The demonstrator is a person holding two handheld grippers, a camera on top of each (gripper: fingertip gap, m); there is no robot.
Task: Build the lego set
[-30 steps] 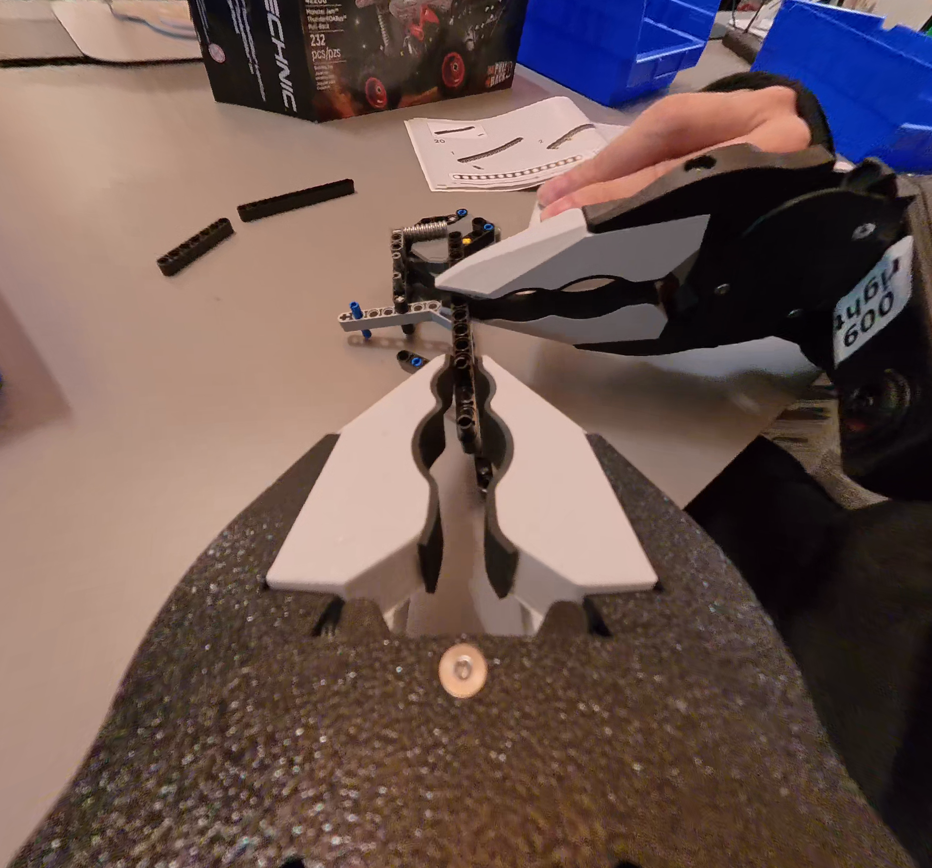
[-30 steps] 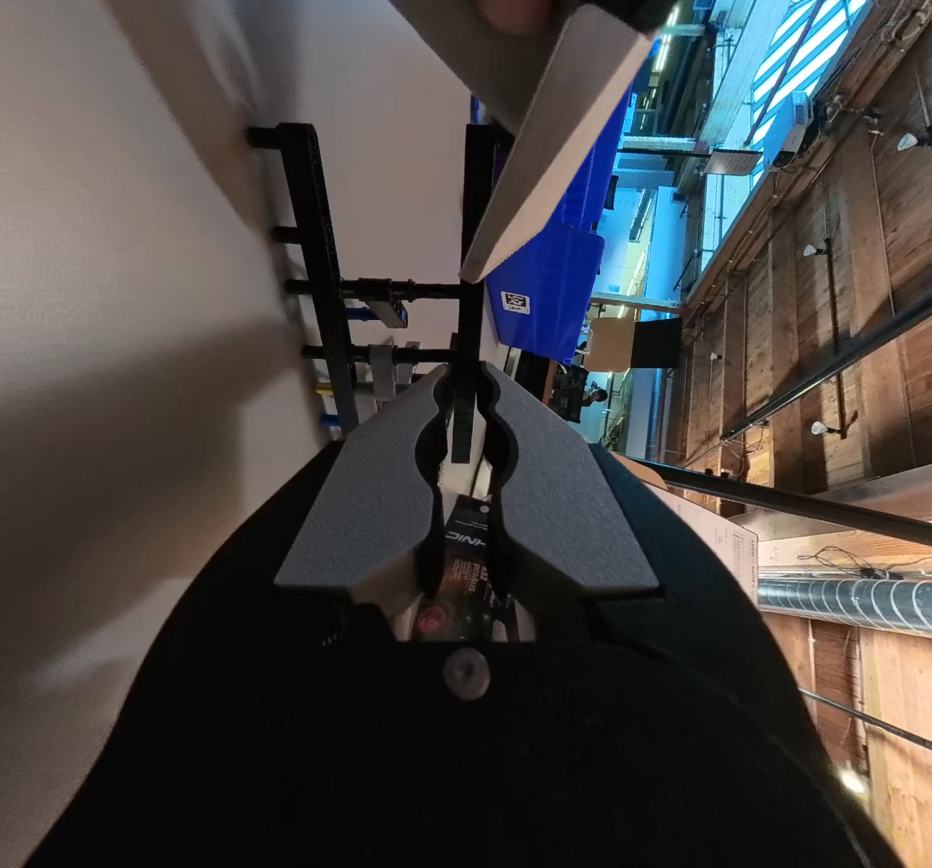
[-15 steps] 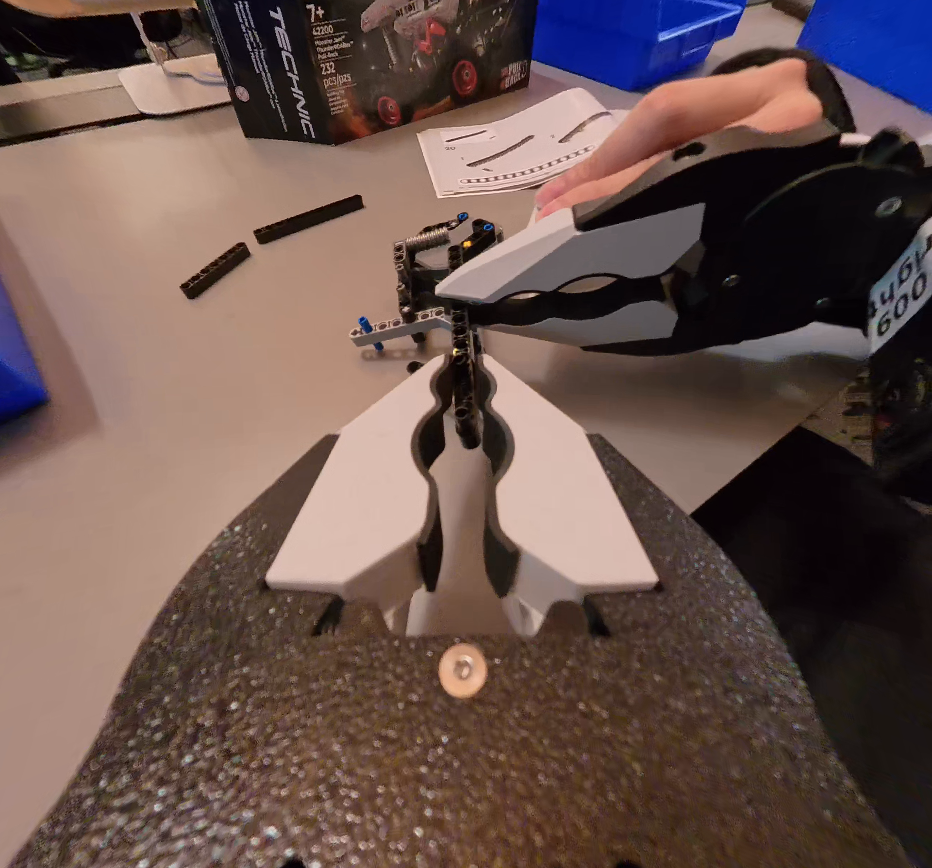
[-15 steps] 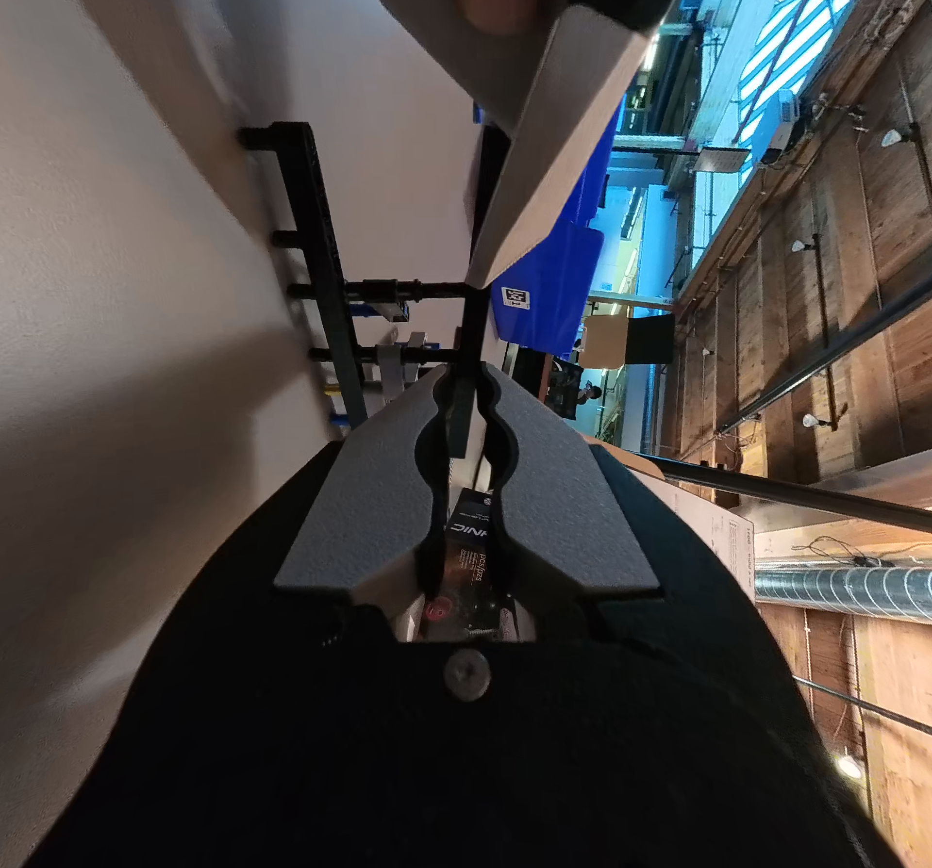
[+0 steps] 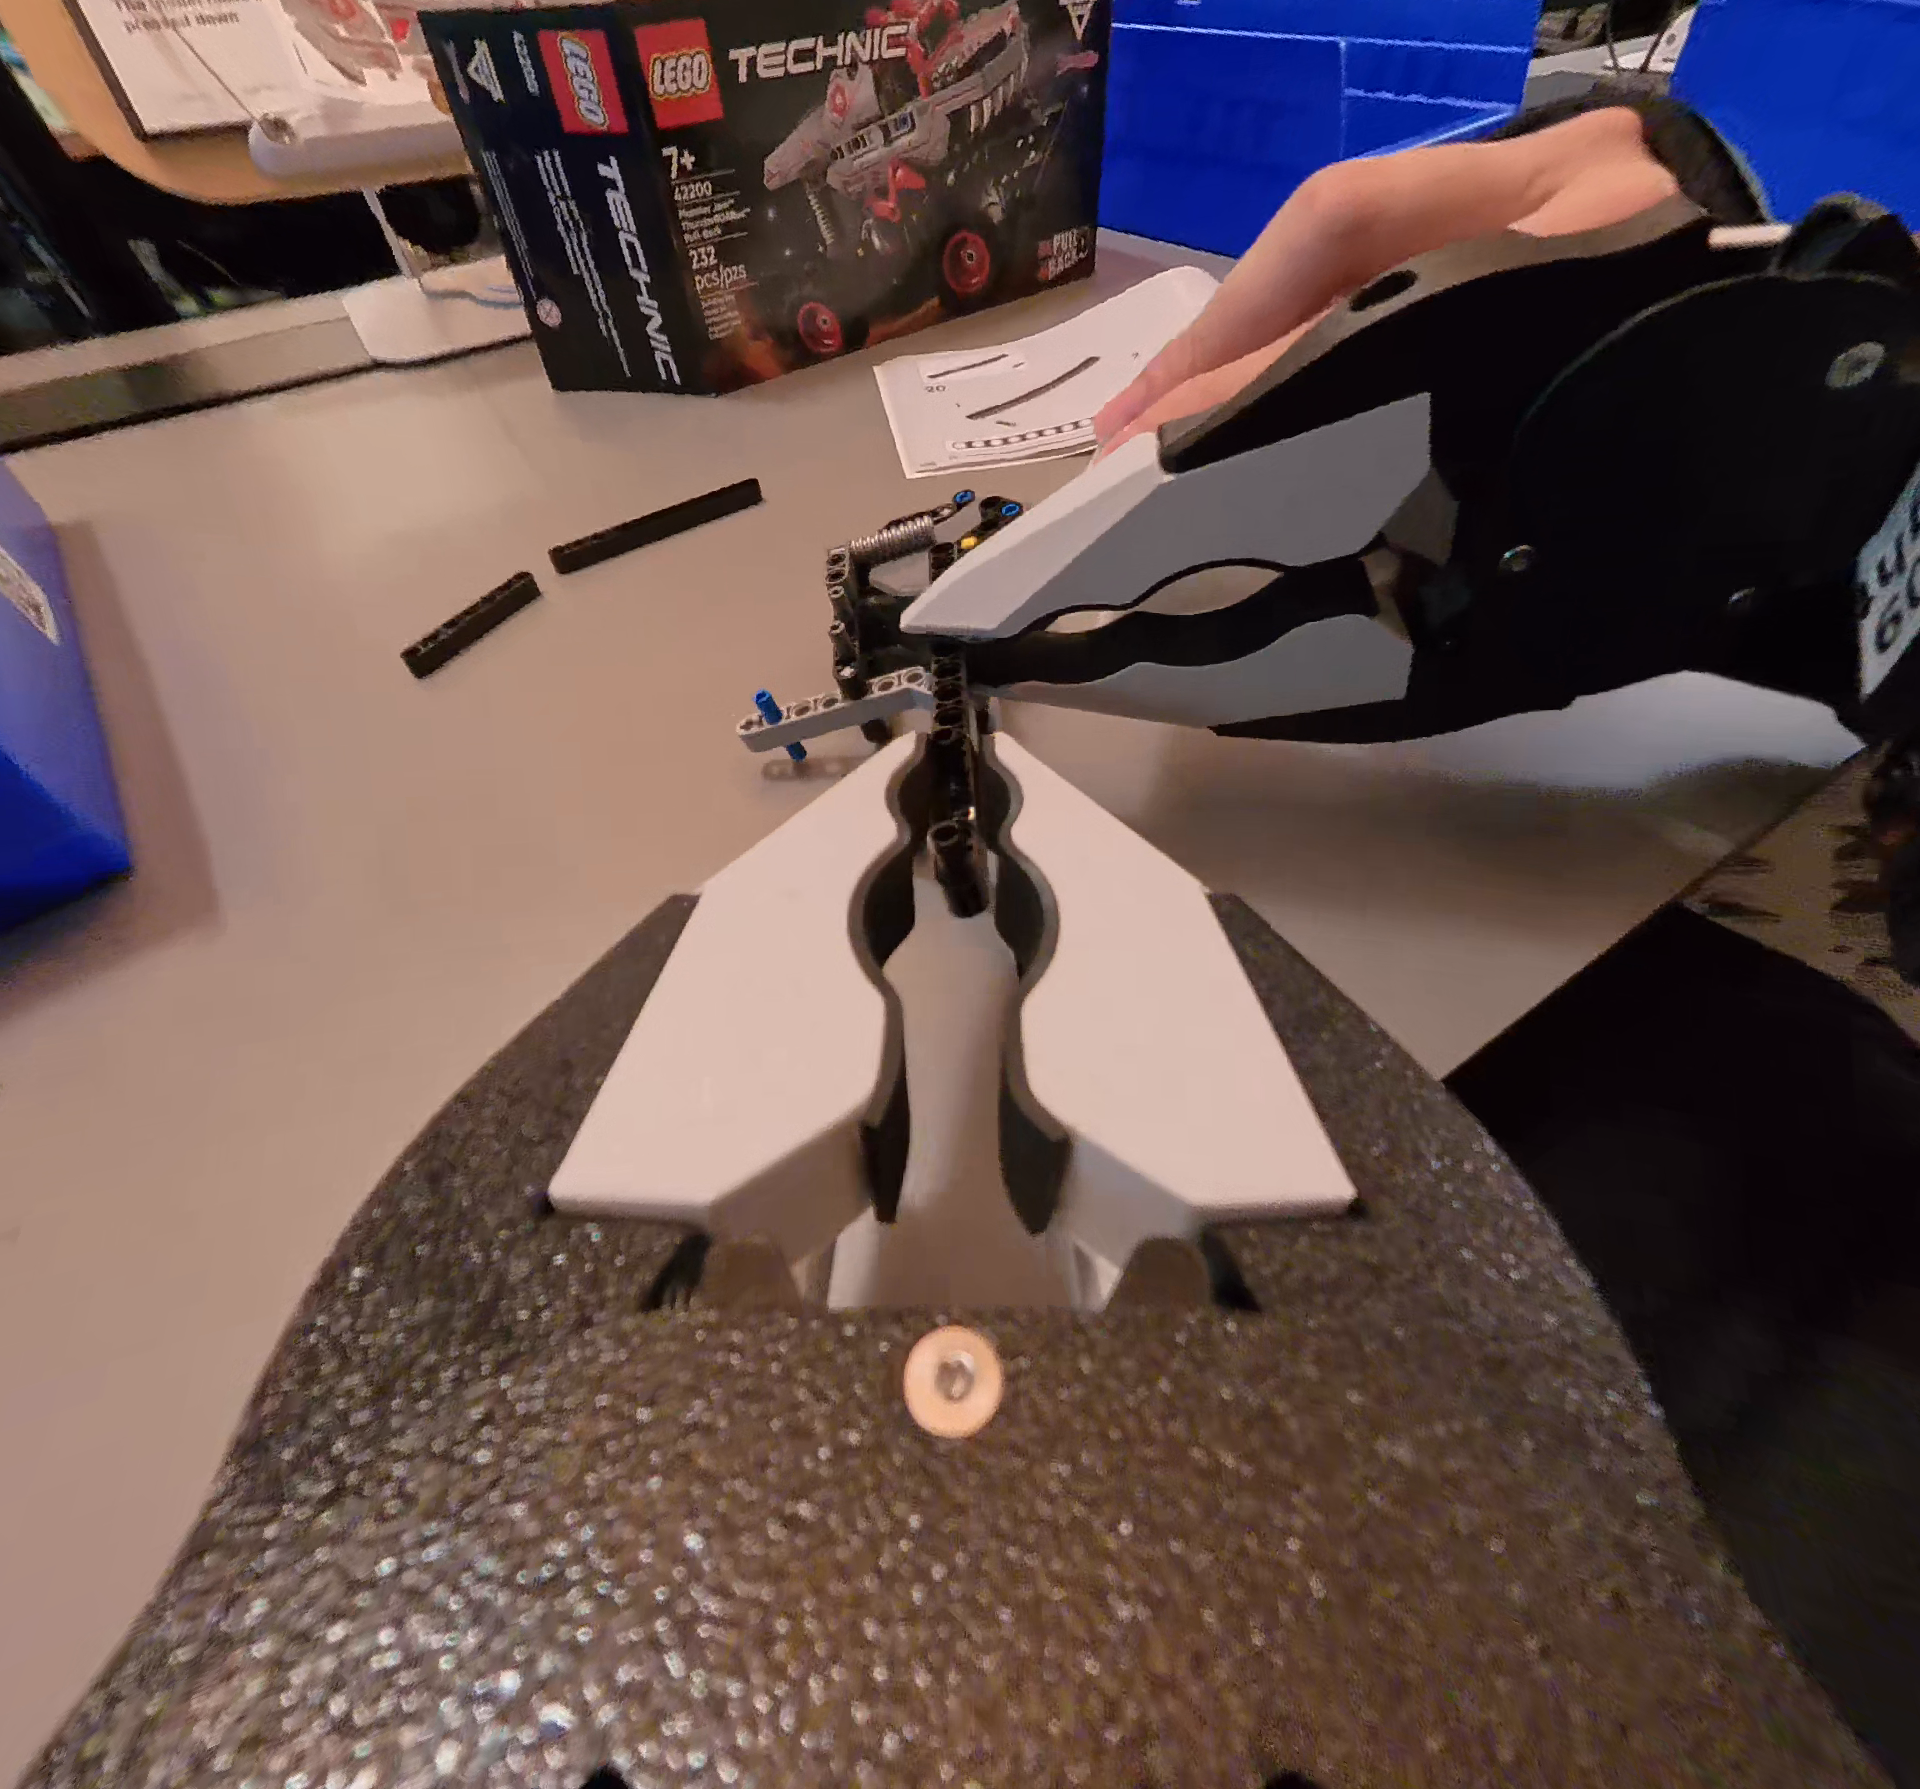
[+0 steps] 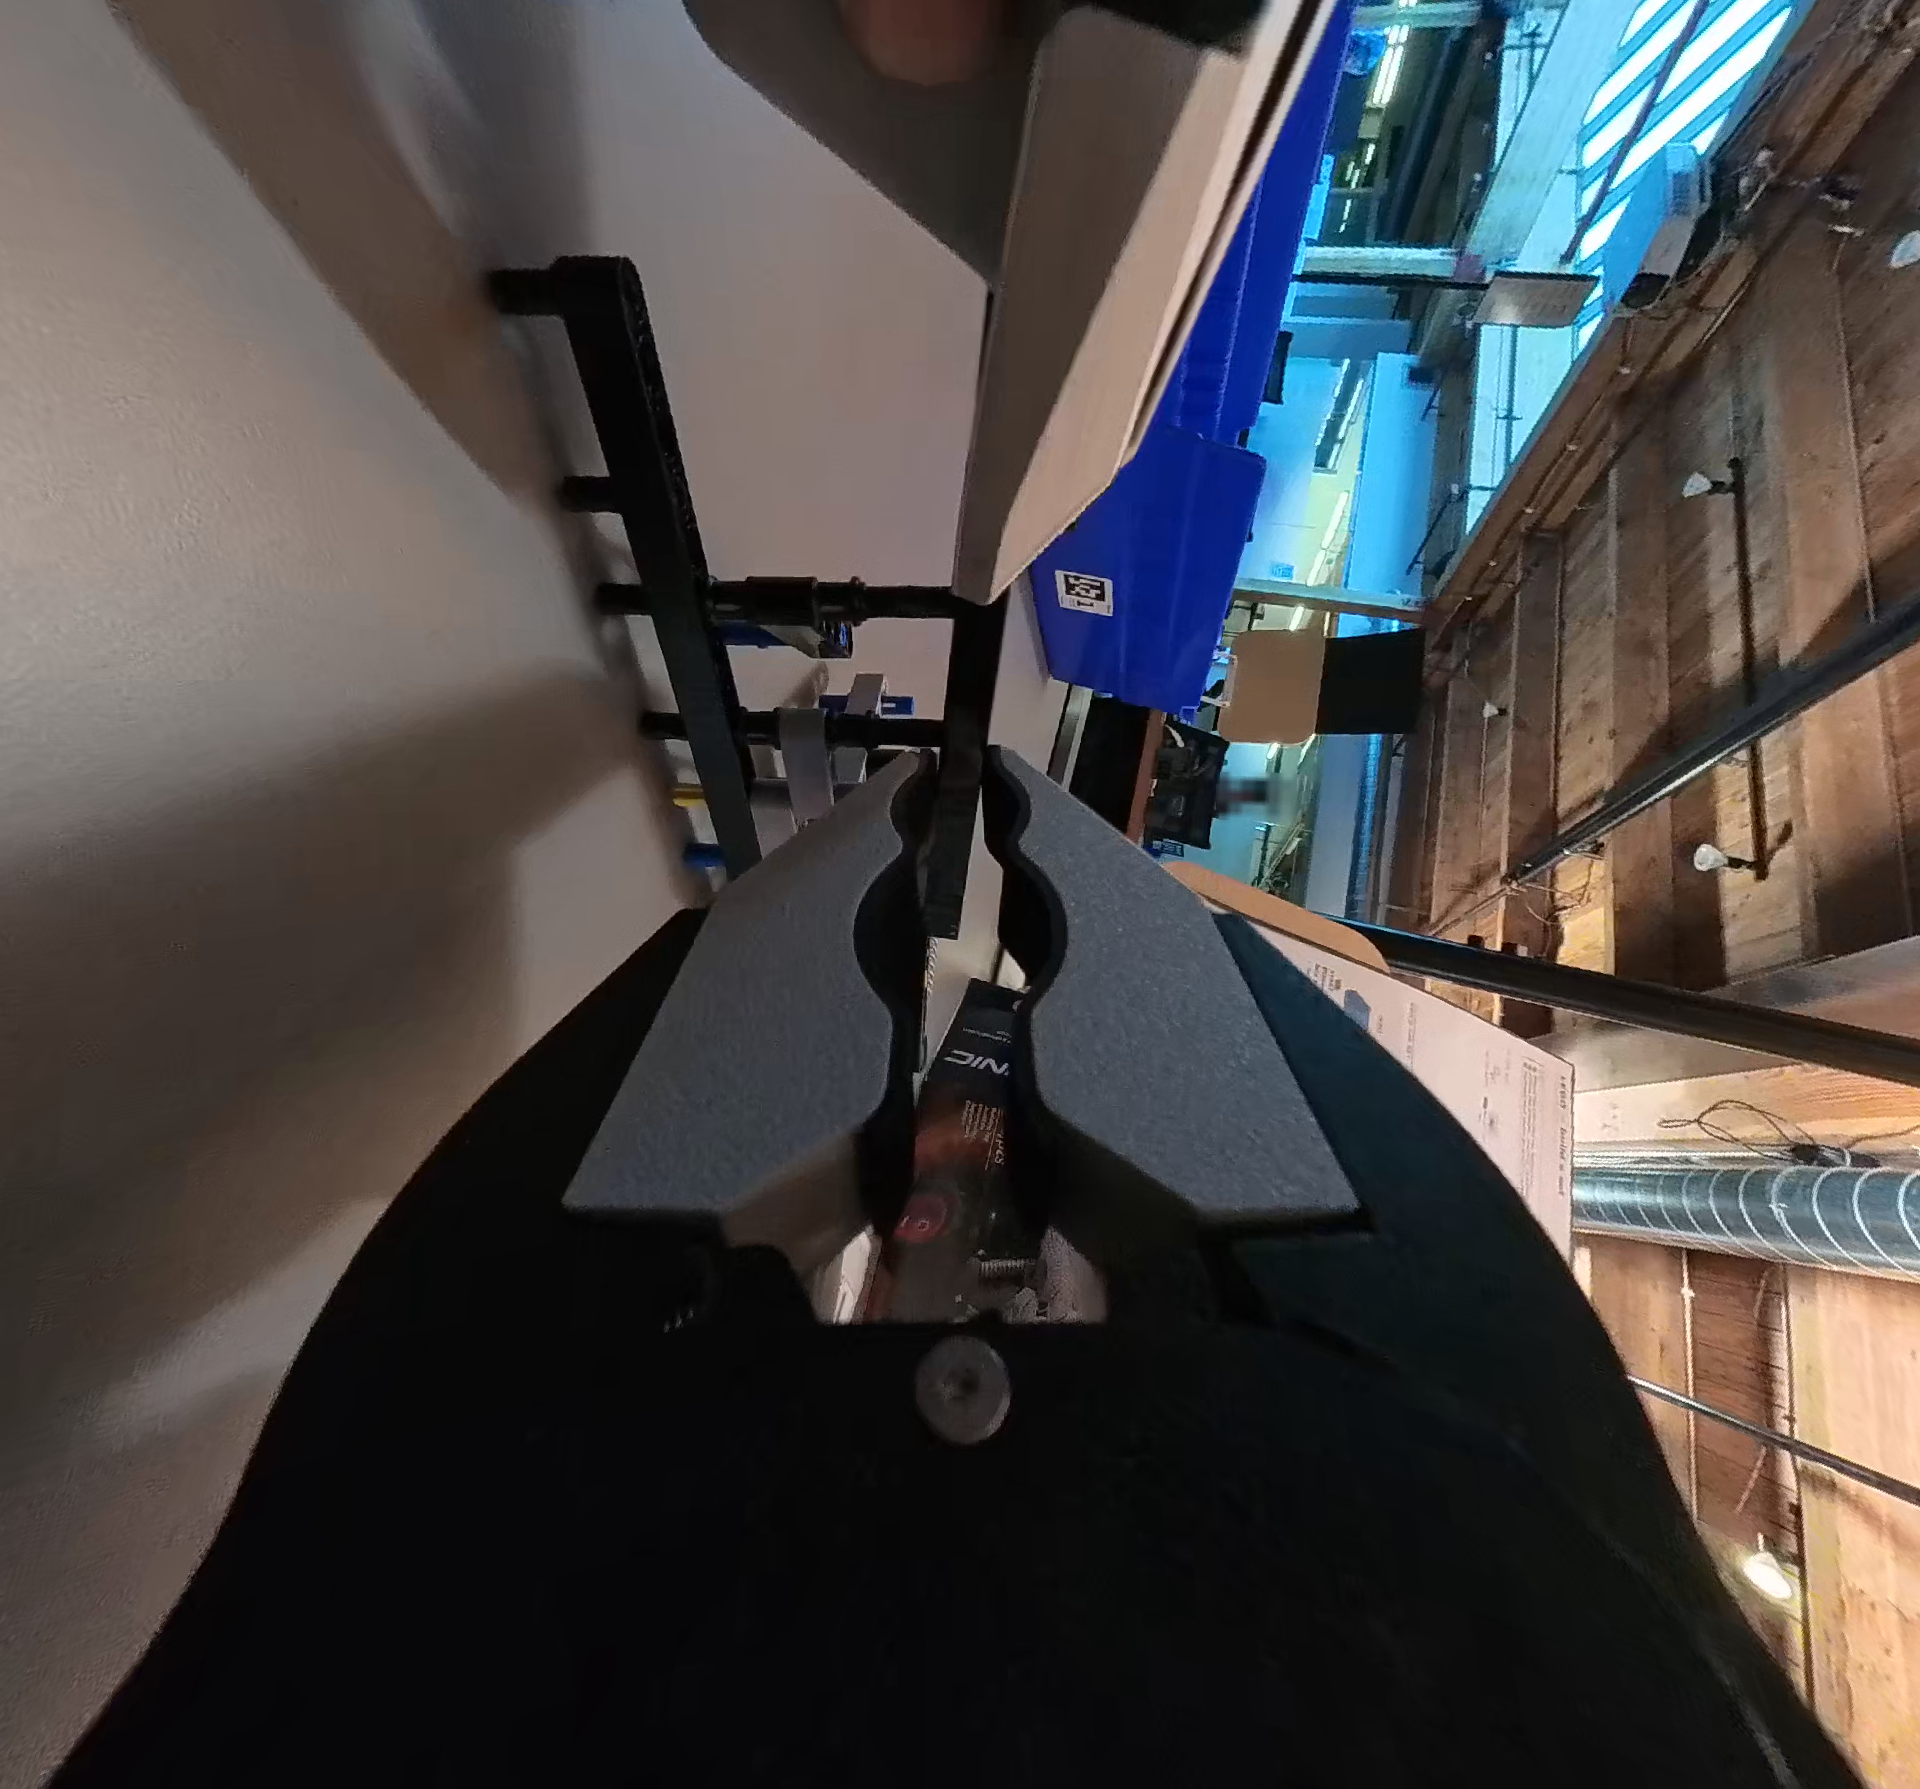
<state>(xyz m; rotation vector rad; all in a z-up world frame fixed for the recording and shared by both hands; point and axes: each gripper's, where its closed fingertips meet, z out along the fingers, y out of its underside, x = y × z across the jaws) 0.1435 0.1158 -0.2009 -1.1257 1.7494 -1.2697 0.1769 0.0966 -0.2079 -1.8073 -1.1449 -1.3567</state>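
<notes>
The partly built Lego assembly (image 5: 868, 601) is a black frame with a metal spring and a grey beam (image 5: 831, 716) carrying a blue pin. It sits just above the grey table (image 5: 312, 856). My left gripper (image 5: 951, 752) is shut on a black beam (image 5: 956, 804) that sticks out of the assembly toward the camera. My right gripper (image 5: 925, 638) comes in from the right, held by a hand, its tips closed on the far part of the same beam. In the right wrist view my right gripper (image 6: 954, 763) is shut on that black beam (image 6: 951, 835), with a left finger (image 6: 1091, 389) just above.
Two loose black beams (image 5: 655, 524) (image 5: 473, 609) lie on the table to the left. The Lego box (image 5: 790, 181) stands behind, with an instruction sheet (image 5: 997, 399) beside it. Blue bins (image 5: 1299, 98) (image 5: 1808, 77) stand at the back right, and a blue object (image 5: 42, 700) at the left edge. The grippers' ends are close to 5 cm from one another.
The left wrist view has tilted up and drawn back, showing more of the box and background. The beam's end sits less deep between my left fingers. Both grippers stay shut on it.
</notes>
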